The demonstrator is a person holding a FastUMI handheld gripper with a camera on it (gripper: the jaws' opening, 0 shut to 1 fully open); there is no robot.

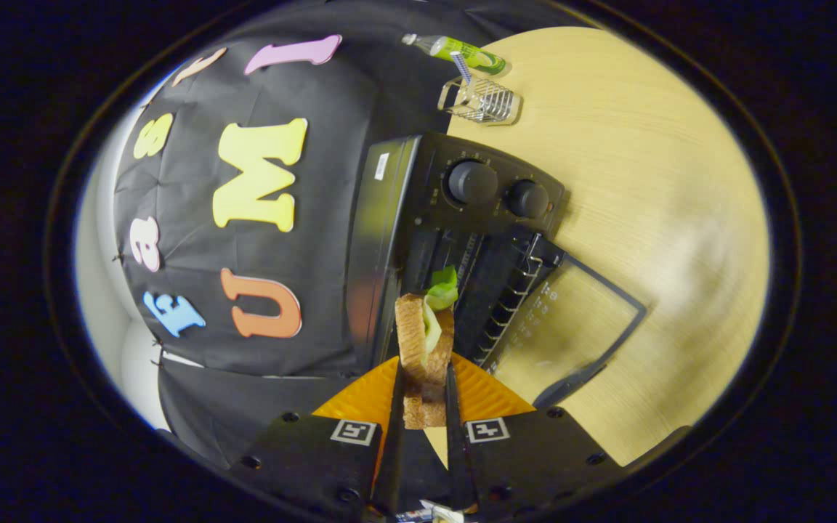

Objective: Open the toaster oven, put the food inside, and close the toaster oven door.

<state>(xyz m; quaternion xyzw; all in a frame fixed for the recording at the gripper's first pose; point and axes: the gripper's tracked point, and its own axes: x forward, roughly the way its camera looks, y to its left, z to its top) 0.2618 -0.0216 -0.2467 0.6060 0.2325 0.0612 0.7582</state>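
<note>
Toaster oven: black, on the wooden desk against the booth's cloth wall; two round knobs on its control panel.
Door: swung fully open — its glass pane lies flat over the desk, handle at the outer edge.
Sandwich: toasted bread slices with green lettuce showing; held just ahead of the open oven mouth, off the desk.
Gripper: both fingers press the sandwich's sides — pinching it between them.
Wire rack: near the desk's far edge, beyond the oven.
Green bottle: lying at the far edge, just beyond the rack.
</note>
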